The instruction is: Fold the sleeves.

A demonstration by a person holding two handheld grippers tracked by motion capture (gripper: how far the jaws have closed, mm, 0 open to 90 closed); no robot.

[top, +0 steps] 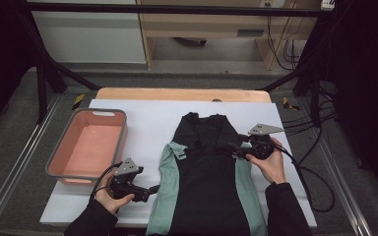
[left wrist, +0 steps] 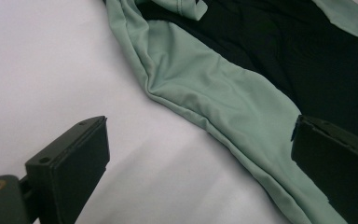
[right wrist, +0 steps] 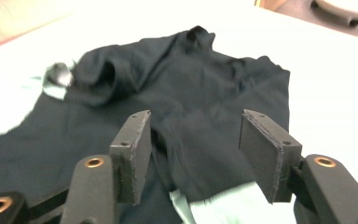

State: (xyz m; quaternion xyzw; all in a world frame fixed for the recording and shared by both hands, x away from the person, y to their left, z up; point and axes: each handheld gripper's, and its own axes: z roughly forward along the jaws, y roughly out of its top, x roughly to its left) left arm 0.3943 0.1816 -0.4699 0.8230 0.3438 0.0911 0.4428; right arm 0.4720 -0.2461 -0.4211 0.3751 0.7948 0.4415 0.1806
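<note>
A pink bin (top: pixel 87 145) sits left on the white surface (top: pixel 142 115) — nothing blocks the black-and-green shirt (top: pixel 204 172) lying flat mid-surface. Left gripper (top: pixel 147 191) and right gripper (top: pixel 232 149) — jaws spread, pinching nothing.

the right gripper (right wrist: pixel 193 156) has its fingers (right wrist: pixel 133 154) parted above a black garment (right wrist: pixel 191 93), pressing on nothing. pale green fabric (right wrist: pixel 223 205) shows below them. the white worktop (right wrist: pixel 326 84) lies around.

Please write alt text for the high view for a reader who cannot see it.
A black garment with green sides lies flat on a white-covered table, a hand-held gripper at each side: left gripper, right gripper. An empty pink bin sits at the left.
</note>
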